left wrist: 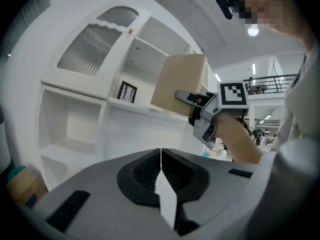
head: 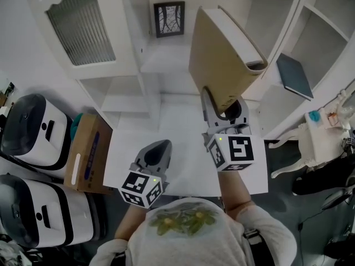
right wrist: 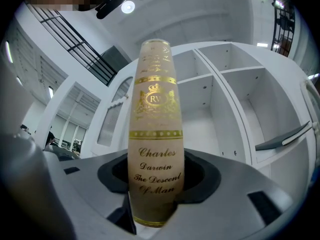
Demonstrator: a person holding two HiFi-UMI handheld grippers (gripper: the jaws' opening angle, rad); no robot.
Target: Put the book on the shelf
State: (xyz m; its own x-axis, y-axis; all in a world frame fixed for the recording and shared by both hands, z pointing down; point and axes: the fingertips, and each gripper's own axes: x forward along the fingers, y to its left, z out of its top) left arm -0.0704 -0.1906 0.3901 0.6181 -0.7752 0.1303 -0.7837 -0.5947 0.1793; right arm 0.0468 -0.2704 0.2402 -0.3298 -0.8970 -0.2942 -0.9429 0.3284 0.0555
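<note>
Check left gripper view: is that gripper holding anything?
No, the left gripper has its jaws together with nothing between them; the book is clamped in the right gripper.

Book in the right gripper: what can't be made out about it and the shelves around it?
Book covers: right gripper view shows only the spine; head view, one plain cover.
Second, dark book: title too small, head view.
Framed picture: image too small, head and left gripper views.
</note>
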